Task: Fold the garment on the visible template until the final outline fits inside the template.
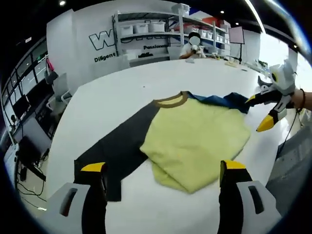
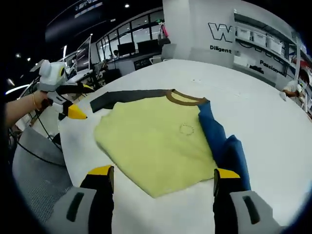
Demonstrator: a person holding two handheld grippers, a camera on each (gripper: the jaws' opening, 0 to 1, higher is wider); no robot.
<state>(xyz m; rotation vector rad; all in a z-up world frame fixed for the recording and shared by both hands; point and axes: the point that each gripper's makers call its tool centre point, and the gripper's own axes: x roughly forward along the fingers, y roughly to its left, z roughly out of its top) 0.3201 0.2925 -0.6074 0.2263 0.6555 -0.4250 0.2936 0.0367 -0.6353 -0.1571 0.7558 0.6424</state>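
Note:
A shirt with a yellow-green body (image 1: 195,141), brown collar (image 1: 171,100), black sleeve (image 1: 117,146) and blue sleeve (image 1: 224,101) lies flat on the white table (image 1: 122,92). My left gripper (image 1: 163,168) is open just short of the shirt's near hem, holding nothing. In the right gripper view the same shirt (image 2: 151,141) lies with its black sleeve (image 2: 126,97) stretched out to the far left and its blue sleeve (image 2: 224,141) bunched along the right. My right gripper (image 2: 164,171) is open above the near hem. Each gripper shows in the other's view, open: right (image 1: 259,112), left (image 2: 80,100).
Shelves with white bins (image 1: 146,29) and a seated person (image 1: 192,46) stand beyond the table's far end. Desks with monitors (image 1: 24,112) line one side. Grey floor (image 2: 34,165) drops off past the table edge. A hand (image 2: 19,109) holds the left gripper.

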